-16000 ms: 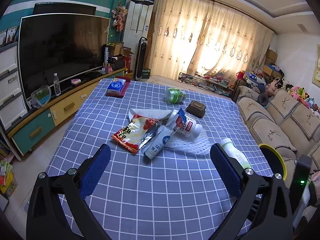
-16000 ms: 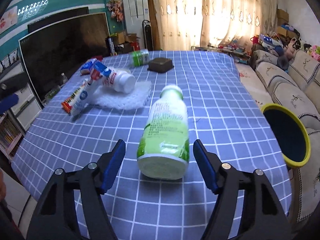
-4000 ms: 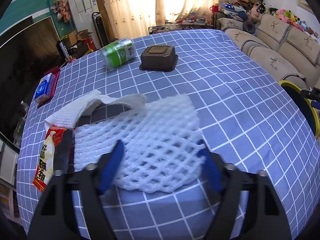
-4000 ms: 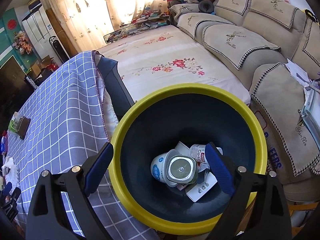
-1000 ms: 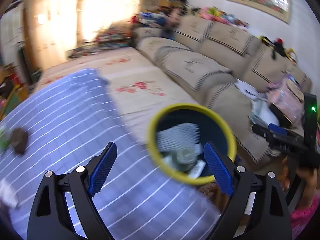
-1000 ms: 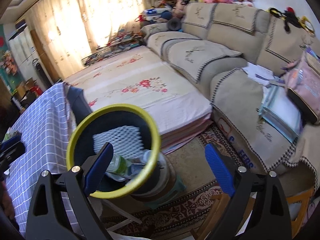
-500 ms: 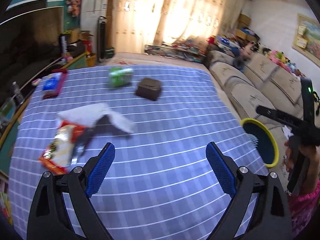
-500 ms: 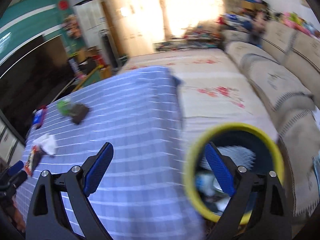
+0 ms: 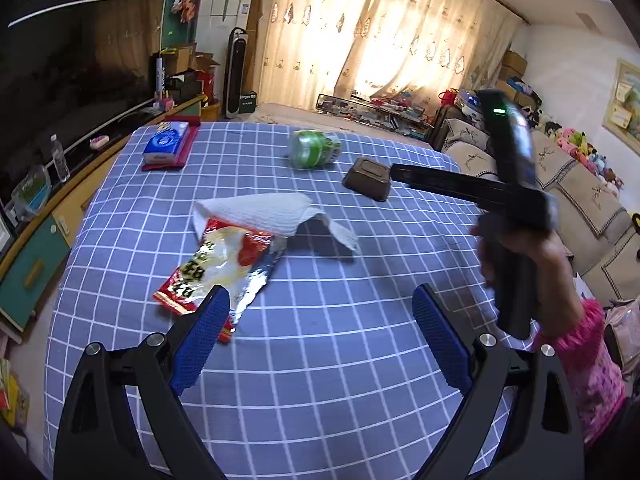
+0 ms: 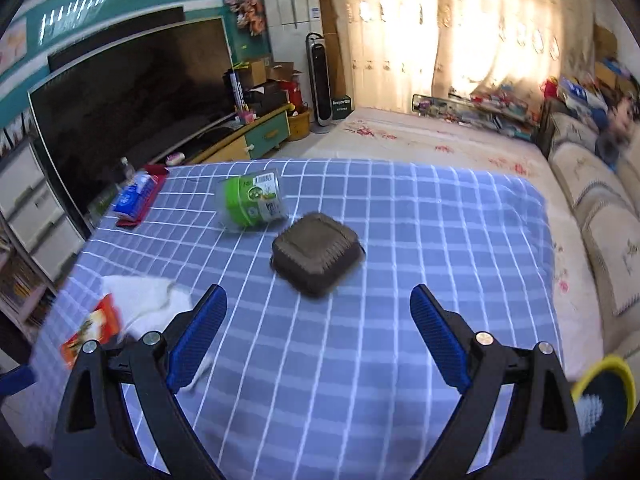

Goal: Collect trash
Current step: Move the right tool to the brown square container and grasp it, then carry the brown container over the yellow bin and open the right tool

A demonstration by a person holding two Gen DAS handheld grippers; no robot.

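On the checked cloth (image 9: 320, 360), a barcode-labelled green jar (image 10: 252, 200); both tongs (image 9: 320, 336) (image 10: 318, 330) wide open, empty.

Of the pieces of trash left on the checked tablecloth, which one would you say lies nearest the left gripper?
The red snack wrapper: its lower end reaches the left gripper's left finger, while the paper towel, brown tray and green container lie farther up.

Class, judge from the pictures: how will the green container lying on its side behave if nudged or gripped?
The green container looks round and lies on its side, so it would probably roll. Its clear wall suggests light plastic that may flex or slip when squeezed.
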